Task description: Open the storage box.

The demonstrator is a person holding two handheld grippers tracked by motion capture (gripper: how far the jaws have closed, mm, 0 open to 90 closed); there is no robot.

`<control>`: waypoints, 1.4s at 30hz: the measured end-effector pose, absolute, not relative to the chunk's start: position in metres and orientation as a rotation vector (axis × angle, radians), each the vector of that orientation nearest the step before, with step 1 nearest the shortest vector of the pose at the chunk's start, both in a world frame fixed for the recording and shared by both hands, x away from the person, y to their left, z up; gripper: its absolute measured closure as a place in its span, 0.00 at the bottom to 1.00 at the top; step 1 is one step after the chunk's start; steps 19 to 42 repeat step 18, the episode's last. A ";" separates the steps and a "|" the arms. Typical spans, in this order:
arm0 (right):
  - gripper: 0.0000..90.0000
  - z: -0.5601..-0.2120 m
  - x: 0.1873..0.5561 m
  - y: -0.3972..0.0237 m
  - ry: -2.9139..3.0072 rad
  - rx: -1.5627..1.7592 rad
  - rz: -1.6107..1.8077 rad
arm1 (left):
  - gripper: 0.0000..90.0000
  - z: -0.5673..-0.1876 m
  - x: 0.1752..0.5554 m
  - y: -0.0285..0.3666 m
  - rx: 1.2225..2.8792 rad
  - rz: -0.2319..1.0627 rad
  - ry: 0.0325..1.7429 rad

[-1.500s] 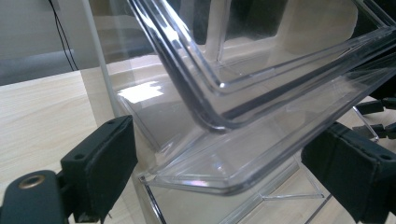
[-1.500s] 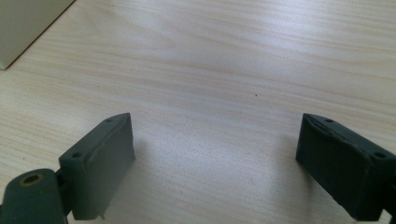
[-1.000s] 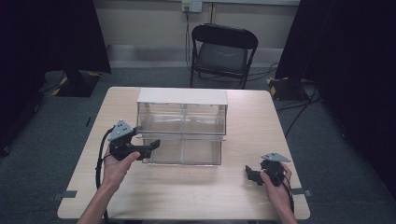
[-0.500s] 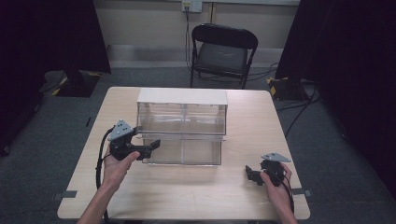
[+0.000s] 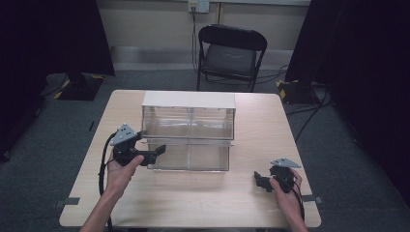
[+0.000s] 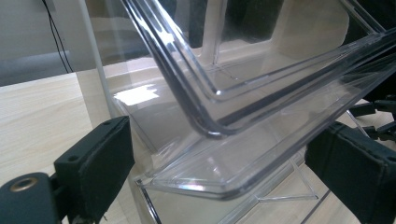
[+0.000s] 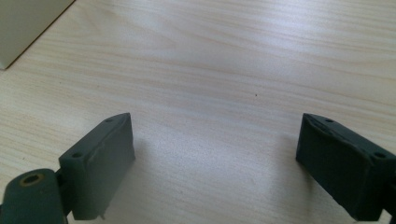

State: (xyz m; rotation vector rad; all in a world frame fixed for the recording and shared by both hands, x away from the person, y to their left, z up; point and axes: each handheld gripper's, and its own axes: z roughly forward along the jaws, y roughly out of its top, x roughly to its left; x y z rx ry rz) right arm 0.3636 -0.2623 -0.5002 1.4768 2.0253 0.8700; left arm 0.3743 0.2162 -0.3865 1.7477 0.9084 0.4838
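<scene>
From above, a clear drawer cabinet stands mid-bench with its lower drawer pulled out toward the person; the left claw sits at that drawer's front left corner. The left gripper view adds that its jaws have just been opening and now flank the drawer's rim without pressing it. The right claw stands wide open, holding nothing, over bare wood well apart from the cabinet.

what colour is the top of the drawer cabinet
White, over clear plastic drawers; the high view shows the cabinet top best.
</scene>
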 end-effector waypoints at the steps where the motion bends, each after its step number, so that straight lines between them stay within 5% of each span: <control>1: 0.12 -0.500 0.364 -0.262 2.025 1.477 0.870 | 0.09 -0.386 0.374 0.216 1.750 0.486 0.911; 42: 0.12 -0.500 0.363 -0.262 2.025 1.478 0.870 | 0.08 -0.385 0.376 0.217 1.755 0.478 0.903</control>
